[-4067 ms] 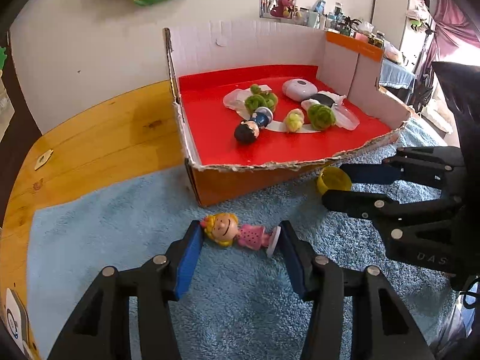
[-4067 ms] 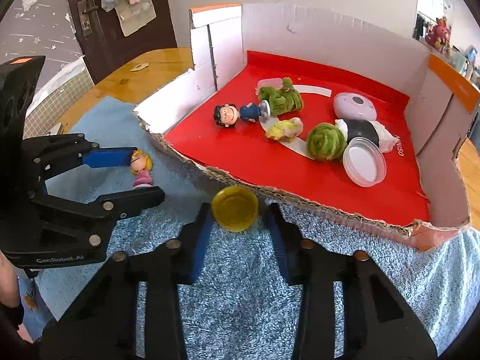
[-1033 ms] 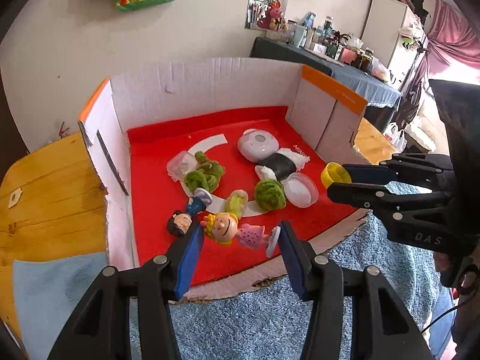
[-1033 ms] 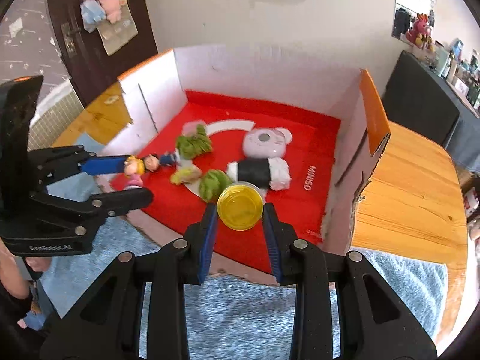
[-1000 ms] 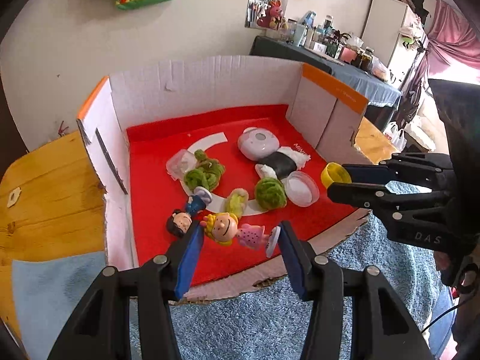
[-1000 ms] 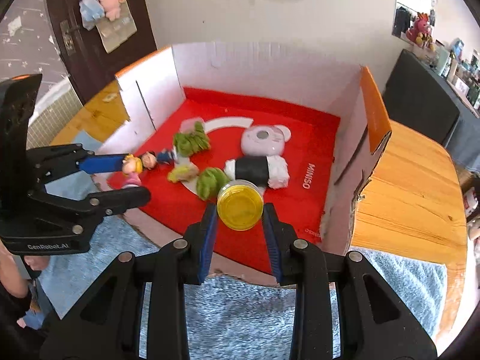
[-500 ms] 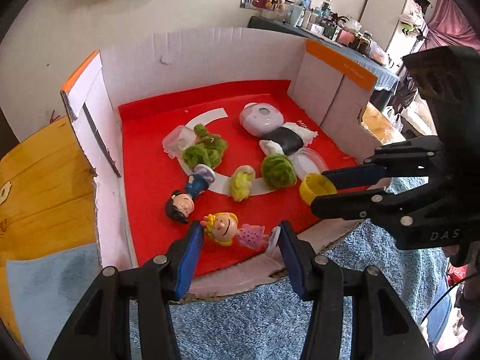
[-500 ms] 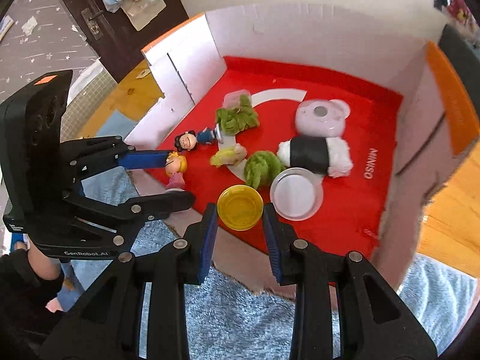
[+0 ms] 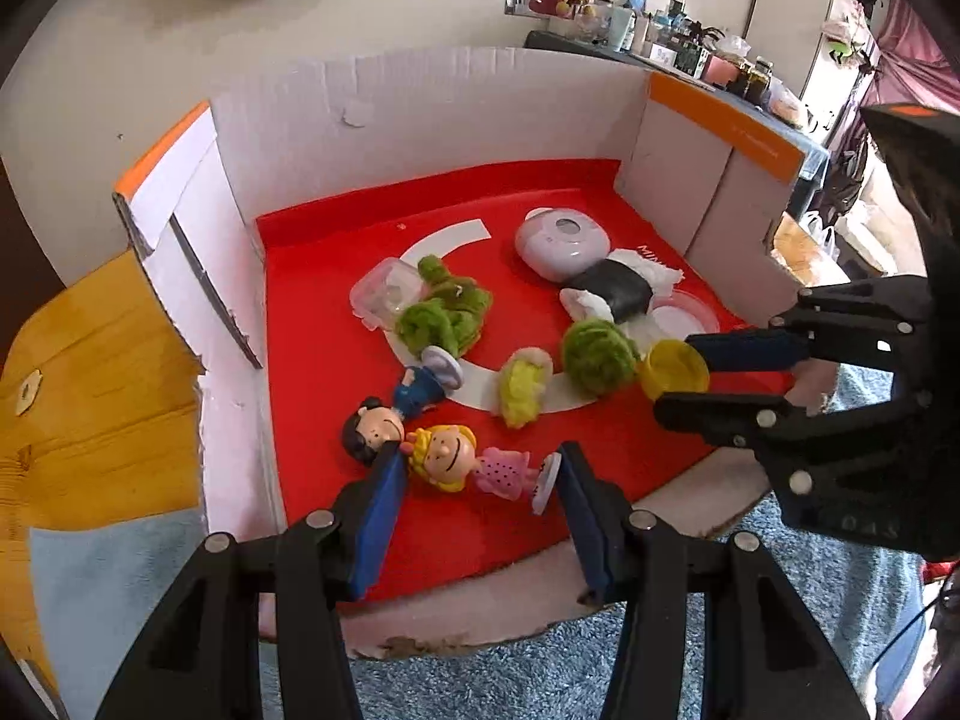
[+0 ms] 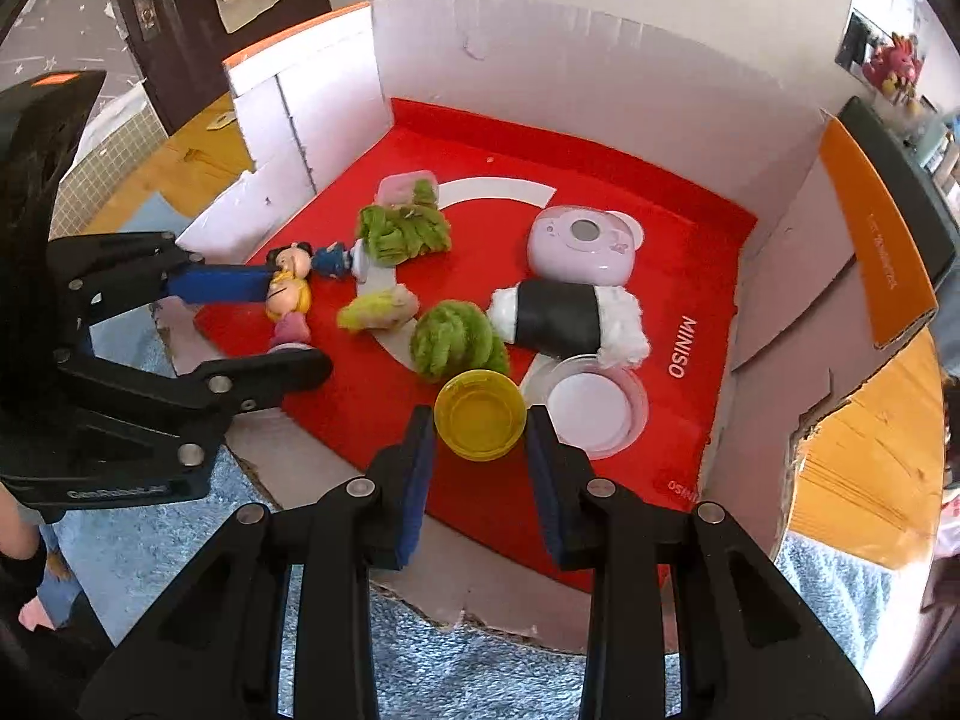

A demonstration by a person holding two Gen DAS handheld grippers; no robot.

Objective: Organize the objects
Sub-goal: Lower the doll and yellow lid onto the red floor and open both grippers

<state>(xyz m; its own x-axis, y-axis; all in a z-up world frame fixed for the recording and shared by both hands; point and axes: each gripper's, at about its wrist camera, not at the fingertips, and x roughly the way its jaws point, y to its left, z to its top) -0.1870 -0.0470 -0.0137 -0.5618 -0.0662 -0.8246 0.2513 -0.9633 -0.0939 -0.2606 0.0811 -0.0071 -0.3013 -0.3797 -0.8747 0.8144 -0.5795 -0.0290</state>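
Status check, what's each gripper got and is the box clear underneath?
Left gripper shut on blonde doll. Right gripper shut on yellow cup. Both over red box; dark-haired figure, clear lid close below.

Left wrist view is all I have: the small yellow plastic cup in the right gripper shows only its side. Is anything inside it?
Observer: The right wrist view looks straight into the small yellow plastic cup, pinched by the right gripper: it is empty.
Operator: Is there bare floor to the right of the clear lid?
Observer: Yes. A bare red strip printed with white MINISO lettering runs between the clear round plastic lid and the cardboard box's right wall.
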